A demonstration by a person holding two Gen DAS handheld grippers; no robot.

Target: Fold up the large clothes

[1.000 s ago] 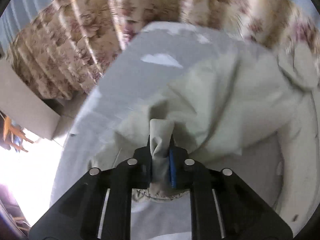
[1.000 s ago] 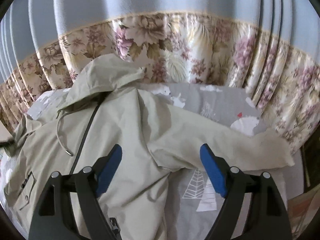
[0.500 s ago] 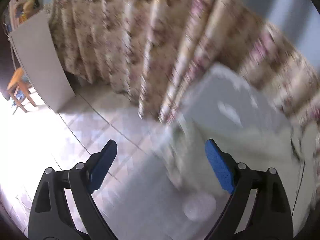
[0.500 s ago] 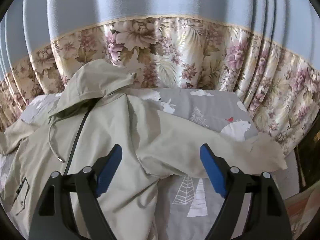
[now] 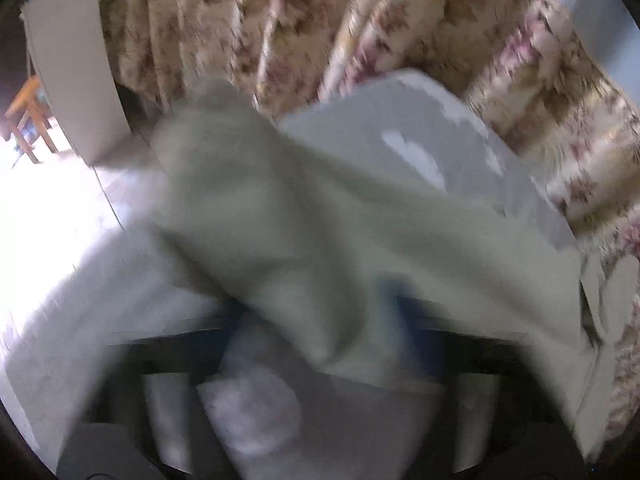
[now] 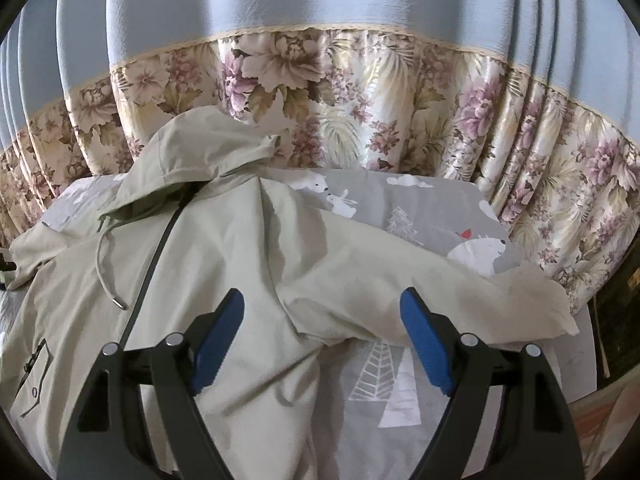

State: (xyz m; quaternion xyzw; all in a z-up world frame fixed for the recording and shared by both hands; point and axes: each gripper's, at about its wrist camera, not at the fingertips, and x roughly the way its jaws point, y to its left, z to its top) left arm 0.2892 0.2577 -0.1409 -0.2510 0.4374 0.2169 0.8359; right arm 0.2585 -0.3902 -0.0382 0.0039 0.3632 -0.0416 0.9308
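Jacket [image 6: 224,280]: beige, hooded, spread flat on bed sheet [image 6: 424,208], zip up, sleeves out; no fold done yet. L gripper [image 5: 320,344] jaws just closing, sleeve [image 5: 304,248] betw. them, blurred; R gripper [image 6: 322,336] jaws wide apart, empty, above R sleeve.

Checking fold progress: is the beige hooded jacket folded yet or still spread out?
Spread out: beige hooded jacket lies open on the grey printed sheet, right sleeve extended sideways.

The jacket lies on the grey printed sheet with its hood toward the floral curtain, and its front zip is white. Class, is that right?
Not quite. The jacket's front zip is dark, not white, as the right wrist view shows. It does lie on the grey printed sheet, hood toward the floral curtain.
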